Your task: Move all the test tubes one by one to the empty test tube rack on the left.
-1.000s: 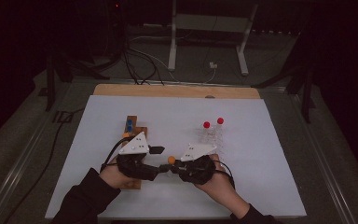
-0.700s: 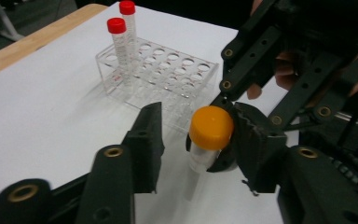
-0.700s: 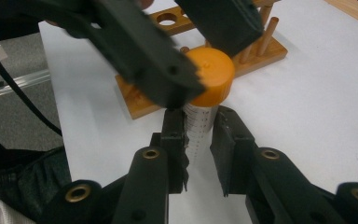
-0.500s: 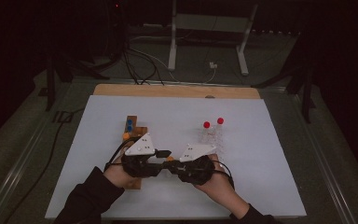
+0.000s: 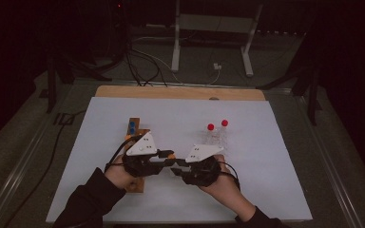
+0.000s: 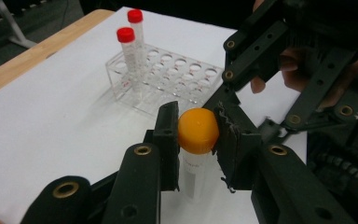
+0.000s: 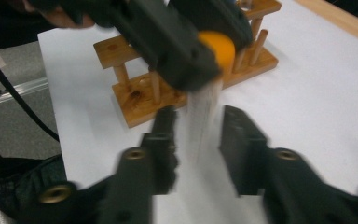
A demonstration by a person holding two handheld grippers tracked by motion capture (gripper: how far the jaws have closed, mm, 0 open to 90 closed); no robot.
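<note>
Left gripper [image 6: 198, 135] clamped on the orange cap of a tube [image 6: 196, 161], jaws just closing, right gripper [image 7: 198, 140] just loosening, jaws apparently clear of the blurred tube body, wooden rack [image 7: 140, 100] behind, above the white mat [image 5: 275, 156]

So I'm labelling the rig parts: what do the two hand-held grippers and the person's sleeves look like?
Both the left hand-held gripper and the right hand-held gripper are black linkages with brass-coloured pivot rivets and flat black jaws. Each carries a pale grey three-cornered plate dotted with small marks. A black cable trails from the left one. The sleeves are dark.
</note>
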